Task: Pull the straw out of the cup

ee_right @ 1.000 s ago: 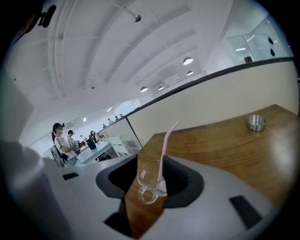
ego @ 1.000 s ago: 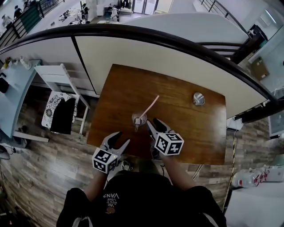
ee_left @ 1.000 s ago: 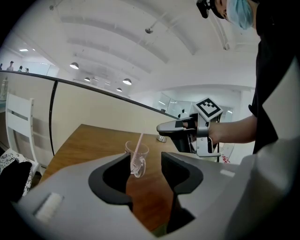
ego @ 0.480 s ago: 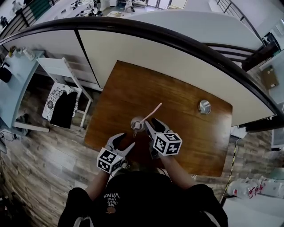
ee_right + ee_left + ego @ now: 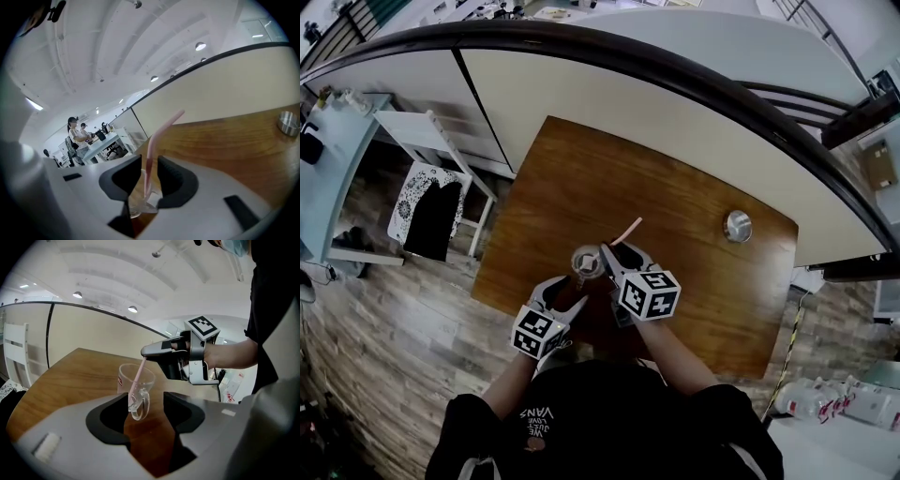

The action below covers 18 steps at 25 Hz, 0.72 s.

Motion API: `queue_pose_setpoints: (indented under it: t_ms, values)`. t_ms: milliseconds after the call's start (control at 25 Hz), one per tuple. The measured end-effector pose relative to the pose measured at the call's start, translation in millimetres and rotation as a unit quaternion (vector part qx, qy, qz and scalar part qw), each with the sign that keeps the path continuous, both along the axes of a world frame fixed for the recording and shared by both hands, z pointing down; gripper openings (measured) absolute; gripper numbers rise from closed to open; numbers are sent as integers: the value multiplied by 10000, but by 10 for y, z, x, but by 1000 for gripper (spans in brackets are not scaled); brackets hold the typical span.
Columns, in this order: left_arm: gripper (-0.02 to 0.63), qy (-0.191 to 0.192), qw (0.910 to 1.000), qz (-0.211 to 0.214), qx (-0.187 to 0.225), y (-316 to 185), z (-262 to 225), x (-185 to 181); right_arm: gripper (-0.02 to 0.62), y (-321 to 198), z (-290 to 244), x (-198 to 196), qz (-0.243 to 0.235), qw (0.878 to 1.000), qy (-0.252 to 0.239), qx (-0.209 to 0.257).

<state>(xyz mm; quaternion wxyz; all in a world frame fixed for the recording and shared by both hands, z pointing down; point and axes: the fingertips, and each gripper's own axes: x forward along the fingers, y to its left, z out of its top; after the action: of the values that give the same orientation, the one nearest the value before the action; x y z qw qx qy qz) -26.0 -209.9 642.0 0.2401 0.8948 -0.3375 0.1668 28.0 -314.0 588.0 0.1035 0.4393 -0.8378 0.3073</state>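
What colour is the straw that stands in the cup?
Pale pink. The straw shows best in the right gripper view.

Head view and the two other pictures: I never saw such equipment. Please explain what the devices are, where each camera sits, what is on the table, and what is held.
No robot: a person holds a two-jaw tool in each hand. The head view comes from a camera on the person's head, looking down on a table. The left gripper view and the right gripper view come from cameras riding on each tool, looking along its jaws. On the table stand a clear cup with a pink straw in it and, apart, a small metal object. The left tool has just been opening its jaws; the cup's handle is just ahead of them, untouched. The right tool has just been closing its jaws around the straw, but a gap shows beside it, so nothing is gripped yet.
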Motion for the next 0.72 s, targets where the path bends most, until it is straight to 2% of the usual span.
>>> queue_pose_setpoints:
  t_ms: [80,120,720]
  values:
    - [221,-2,10000,-10,-30,-1,18,16,53,-7,-2,-21,-73,9999,53,51]
    - [221,3,10000,-13,-41,1,22,24,47,-2,-8,-30,-106,9999,79,84]
    - [221,24,10000,-31,15,21,-12,-64,38,85,-271,2,53,9990,41,441]
